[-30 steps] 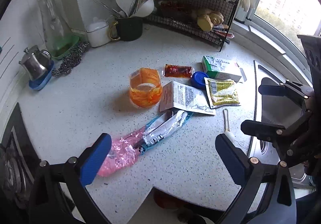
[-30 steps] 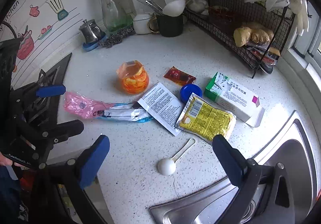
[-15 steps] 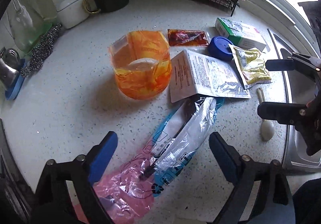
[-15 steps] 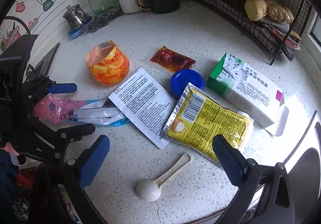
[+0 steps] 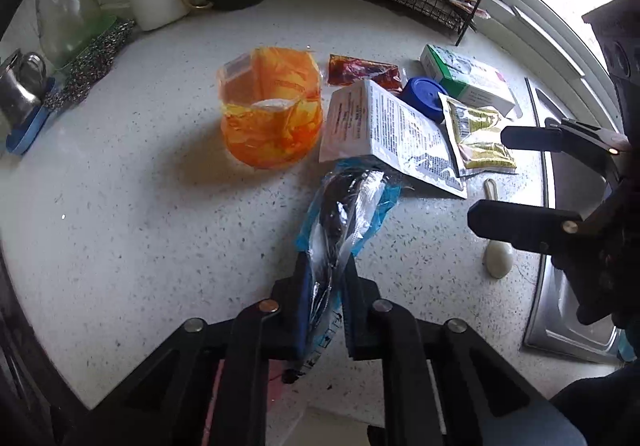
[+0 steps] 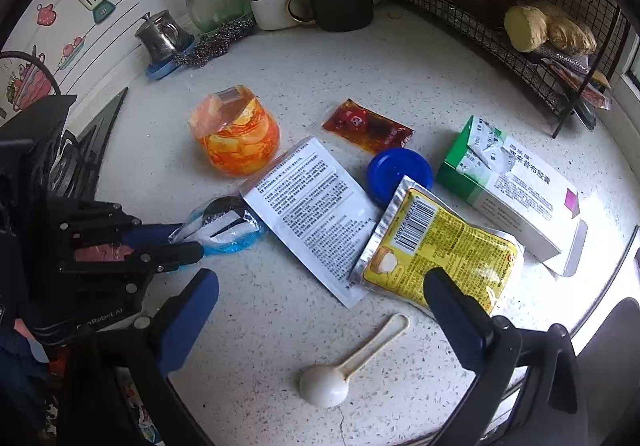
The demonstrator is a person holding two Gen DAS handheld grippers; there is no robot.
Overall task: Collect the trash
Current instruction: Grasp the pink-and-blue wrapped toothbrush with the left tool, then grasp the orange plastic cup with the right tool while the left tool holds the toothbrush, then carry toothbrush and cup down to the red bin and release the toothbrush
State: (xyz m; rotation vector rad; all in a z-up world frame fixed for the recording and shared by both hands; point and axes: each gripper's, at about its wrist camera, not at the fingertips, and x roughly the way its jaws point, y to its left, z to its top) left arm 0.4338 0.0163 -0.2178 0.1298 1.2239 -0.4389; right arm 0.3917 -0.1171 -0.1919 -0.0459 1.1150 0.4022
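The left gripper [image 5: 324,302] has just been closing, and its jaws now pinch a crumpled blue-and-clear wrapper [image 5: 348,214] between the pads. The wrapper runs forward from the jaws across the counter [image 5: 140,226], its far end just short of the leaflet [image 5: 392,130]. In the right wrist view the same wrapper [image 6: 224,224] sticks out from the left gripper's fingertips [image 6: 188,250] toward the leaflet [image 6: 316,214]. A bit of pink plastic shows inside that gripper's frame, too hidden to tell how it lies.

The right gripper [image 6: 320,298] stands wide with nothing between its fingers. It hangs over the counter [image 6: 400,58], with a white spoon [image 6: 344,366] lying below the gap and a yellow sachet [image 6: 444,250] just ahead of its right finger. In the left wrist view it [image 5: 488,174] sits to the right, above the spoon [image 5: 496,250] and beside the sink [image 5: 560,186].

Other trash lies well ahead of the left gripper:
- an orange bag [image 5: 272,114] standing upright, left of the leaflet
- a red sachet [image 5: 364,72] behind the leaflet
- a blue lid [image 5: 424,96], partly under the leaflet and yellow sachet [image 5: 480,138]
- a green-and-white box [image 5: 468,78] at the far right, flap open

At the back stand a dark mug [image 6: 340,2] of utensils and a wire rack [image 6: 520,6].
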